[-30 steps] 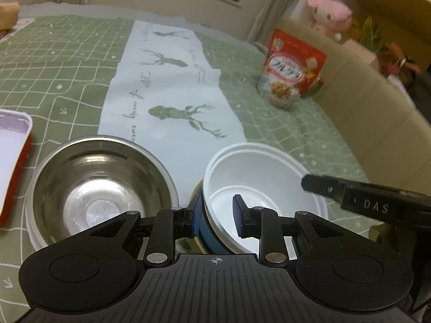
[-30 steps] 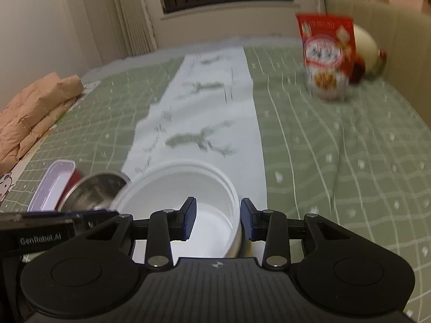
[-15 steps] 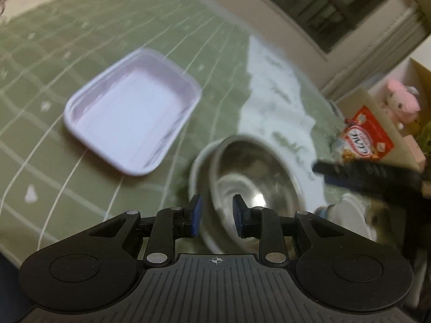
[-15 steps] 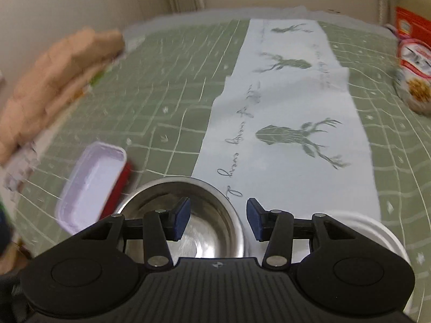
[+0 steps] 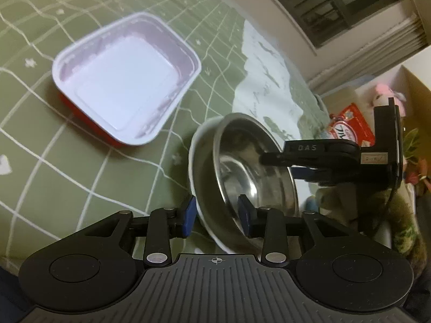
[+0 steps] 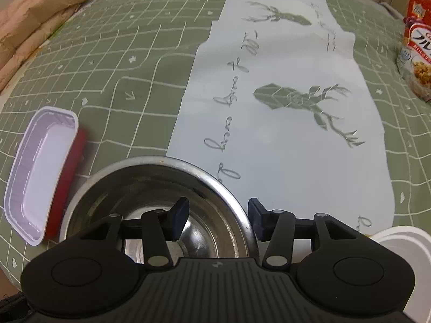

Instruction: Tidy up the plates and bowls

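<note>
Green grid tablecloth point(image 6: 140, 53), white deer runner point(image 6: 282, 140), rectangular tray point(image 5: 126, 78), steel bowl point(image 6: 161, 188), cereal bag point(image 6: 417, 45)

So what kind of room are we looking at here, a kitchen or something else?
Probably a room in someone's home, not clearly a kitchen. A green grid tablecloth with a deer-print runner covers the table, a cereal bag stands at its edge, and a pink plush toy sits behind.

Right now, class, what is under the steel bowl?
The steel bowl sits in a white dish; only the dish's rim shows around one side. The rest of the dish, and anything beneath it, is covered.
</note>
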`<state>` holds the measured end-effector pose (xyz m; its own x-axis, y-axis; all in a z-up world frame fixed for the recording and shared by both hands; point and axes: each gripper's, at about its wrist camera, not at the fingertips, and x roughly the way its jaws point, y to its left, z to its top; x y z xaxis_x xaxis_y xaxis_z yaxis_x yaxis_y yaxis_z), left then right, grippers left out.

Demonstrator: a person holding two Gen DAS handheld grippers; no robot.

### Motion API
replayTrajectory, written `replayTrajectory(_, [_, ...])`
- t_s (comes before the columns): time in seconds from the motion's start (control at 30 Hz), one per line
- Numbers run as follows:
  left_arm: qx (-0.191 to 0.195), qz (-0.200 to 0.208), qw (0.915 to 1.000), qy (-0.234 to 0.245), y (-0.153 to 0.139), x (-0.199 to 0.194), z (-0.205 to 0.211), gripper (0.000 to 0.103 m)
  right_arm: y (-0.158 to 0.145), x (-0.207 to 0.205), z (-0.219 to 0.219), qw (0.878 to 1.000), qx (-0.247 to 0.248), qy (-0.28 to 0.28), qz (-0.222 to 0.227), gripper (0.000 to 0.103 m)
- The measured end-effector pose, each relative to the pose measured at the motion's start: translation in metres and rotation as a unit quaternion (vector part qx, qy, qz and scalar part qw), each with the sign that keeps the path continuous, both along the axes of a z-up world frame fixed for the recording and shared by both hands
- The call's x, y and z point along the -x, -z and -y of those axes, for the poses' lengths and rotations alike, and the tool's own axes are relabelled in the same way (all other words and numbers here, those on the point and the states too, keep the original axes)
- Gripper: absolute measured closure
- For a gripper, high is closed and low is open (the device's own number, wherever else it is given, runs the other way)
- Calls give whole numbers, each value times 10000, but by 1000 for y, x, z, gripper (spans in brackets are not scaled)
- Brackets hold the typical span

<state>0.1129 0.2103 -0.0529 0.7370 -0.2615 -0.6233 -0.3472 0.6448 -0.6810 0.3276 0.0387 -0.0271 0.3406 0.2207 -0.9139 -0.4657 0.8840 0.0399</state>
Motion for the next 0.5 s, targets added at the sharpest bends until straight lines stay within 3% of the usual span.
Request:
replayTrajectory(0.17, [228, -51, 9997, 56, 10, -1, -3, 64, -2, 10, -6, 9999, -60, -139, 15, 36])
replayTrajectory(0.27, [246, -121, 9996, 48, 13, -4, -3, 61, -1, 13, -8, 9987, -316, -265, -298, 34])
replayTrajectory(0.5, [521, -20, 9986, 107, 16, -3, -11, 57, 6, 4, -11, 9982, -461, -223, -303, 37])
